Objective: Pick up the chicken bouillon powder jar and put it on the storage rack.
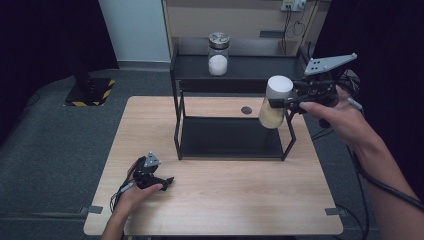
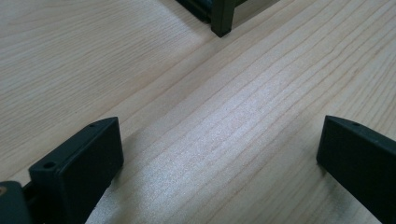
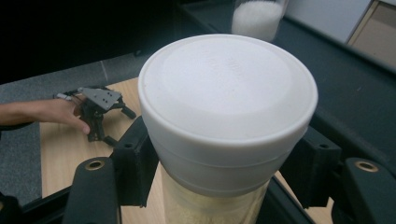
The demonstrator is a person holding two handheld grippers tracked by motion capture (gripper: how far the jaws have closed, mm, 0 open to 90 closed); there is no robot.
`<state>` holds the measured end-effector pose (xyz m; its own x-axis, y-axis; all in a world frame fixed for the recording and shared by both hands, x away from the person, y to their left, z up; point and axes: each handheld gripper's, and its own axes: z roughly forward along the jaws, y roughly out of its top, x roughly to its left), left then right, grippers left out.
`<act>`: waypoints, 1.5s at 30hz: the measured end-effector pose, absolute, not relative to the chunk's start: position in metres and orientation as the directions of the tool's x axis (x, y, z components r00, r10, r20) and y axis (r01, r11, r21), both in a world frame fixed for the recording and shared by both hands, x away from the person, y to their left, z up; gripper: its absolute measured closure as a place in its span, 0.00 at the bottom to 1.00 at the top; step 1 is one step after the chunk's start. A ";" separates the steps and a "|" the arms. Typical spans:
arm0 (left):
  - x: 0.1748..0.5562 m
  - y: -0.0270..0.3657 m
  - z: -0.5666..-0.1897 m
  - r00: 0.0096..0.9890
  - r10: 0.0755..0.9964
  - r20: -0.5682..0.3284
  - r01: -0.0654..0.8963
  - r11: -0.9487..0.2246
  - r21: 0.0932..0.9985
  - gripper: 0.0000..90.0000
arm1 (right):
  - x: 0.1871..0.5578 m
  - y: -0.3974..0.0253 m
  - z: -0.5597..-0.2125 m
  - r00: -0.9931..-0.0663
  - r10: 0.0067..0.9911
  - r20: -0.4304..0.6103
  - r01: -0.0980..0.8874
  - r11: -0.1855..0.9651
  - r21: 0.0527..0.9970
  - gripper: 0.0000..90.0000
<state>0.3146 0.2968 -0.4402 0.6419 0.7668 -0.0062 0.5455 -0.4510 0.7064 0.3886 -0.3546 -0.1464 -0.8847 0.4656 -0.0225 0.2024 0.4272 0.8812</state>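
I've got the right gripper (image 1: 287, 102) clamped on the clear jar with the white round lid (image 1: 276, 102), jaws pinching it just under the lid, one on each side. The jar hangs in the air at the right front corner of the black two-tier metal shelf rack (image 1: 230, 75), about level with the top shelf and not yet over it. It's tilted, long axis leaning: lid up and toward me, bottom swung away to the left. In the right gripper view the lid (image 3: 228, 91) is smooth, matte white, w/ a slight step at the rim; below it the glass shows a pale beige, grainy fill, approx. sand or fine grain, can't tell which from here.

The relation that matters: the top shelf lies ahead and to the left of the jar, w/ a second glass jar with a metal lid and white powder (image 1: 218, 54) standing upright further left on it. My guess is the held jar goes beside that one, so it needs to come upright first, then travel in over the shelf edge.

Left gripper (image 1: 152, 175) rests low on the light wooden counter (image 1: 225, 200), near the front-left, jaws spread wide, holding nothing. Right hand is clearly the nearer one to the rack.
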 end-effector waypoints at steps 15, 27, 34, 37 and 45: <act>0.315 0.297 -0.440 0.642 0.767 -0.007 0.546 -0.450 0.707 0.00 | 0.409 -0.348 -0.088 -0.873 0.485 -0.055 0.180 0.426 0.887 0.40; 0.316 0.297 -0.440 0.647 0.762 -0.006 0.543 -0.456 0.705 0.00 | 0.438 -0.342 -0.075 -0.848 0.527 -0.051 0.195 0.400 0.896 0.40; 0.317 0.298 -0.440 0.655 0.756 -0.005 0.538 -0.462 0.705 0.00 | 0.458 -0.334 -0.078 -0.831 0.555 -0.042 0.212 0.384 0.899 0.40; 0.317 0.299 -0.440 0.656 0.755 -0.005 0.538 -0.462 0.705 0.00 | 0.467 -0.332 -0.079 -0.823 0.566 -0.035 0.221 0.378 0.899 0.40; 0.319 0.299 -0.440 0.660 0.751 -0.005 0.535 -0.465 0.705 0.00 | 0.480 -0.325 -0.083 -0.806 0.591 -0.030 0.241 0.374 0.895 0.40</act>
